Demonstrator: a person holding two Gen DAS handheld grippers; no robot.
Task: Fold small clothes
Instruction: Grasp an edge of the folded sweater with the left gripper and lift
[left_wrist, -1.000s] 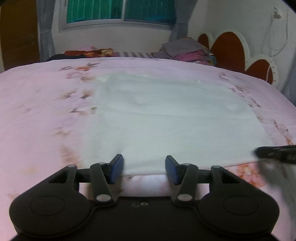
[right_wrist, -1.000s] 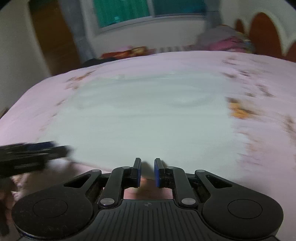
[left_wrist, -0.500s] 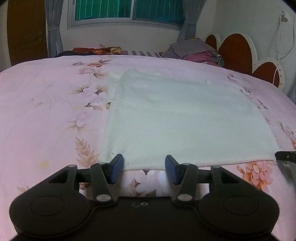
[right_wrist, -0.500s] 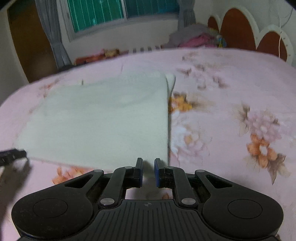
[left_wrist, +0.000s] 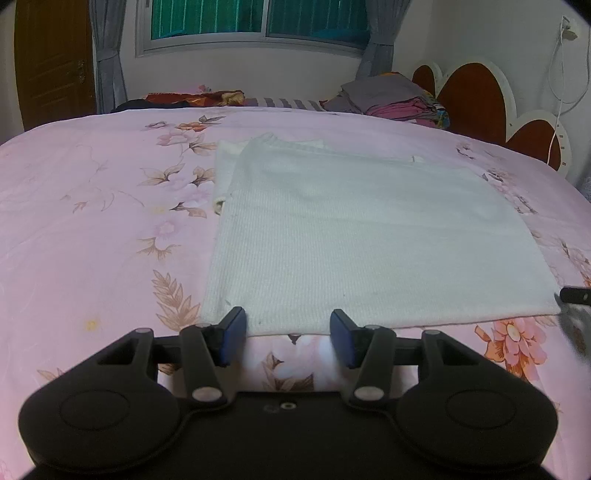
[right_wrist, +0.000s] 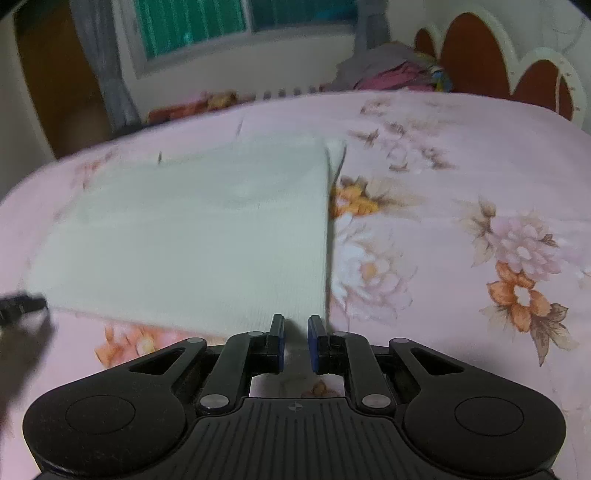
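Fingers on the left gripper (left_wrist: 287, 336) are gaping wide and empty at the near hem of the white garment (left_wrist: 369, 251), while the right gripper (right_wrist: 296, 338) is sitting nearly closed, a narrow gap showing, at its near right corner. That garment is lying flat on the pink floral bedspread (left_wrist: 92, 229), with a window (left_wrist: 255, 22), folded clothes pile (left_wrist: 391, 99) and scalloped headboard (left_wrist: 476, 99) sitting beyond.

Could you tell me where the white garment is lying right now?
The white garment lies flat on the pink floral bedspread, its near hem just ahead of the left gripper and its near right corner at the right gripper.

A bed (left_wrist: 92, 229) under a pink floral sheet carries a white garment (left_wrist: 362, 236) spread flat in its middle, and folded clothes (left_wrist: 395, 99) at its far edge.
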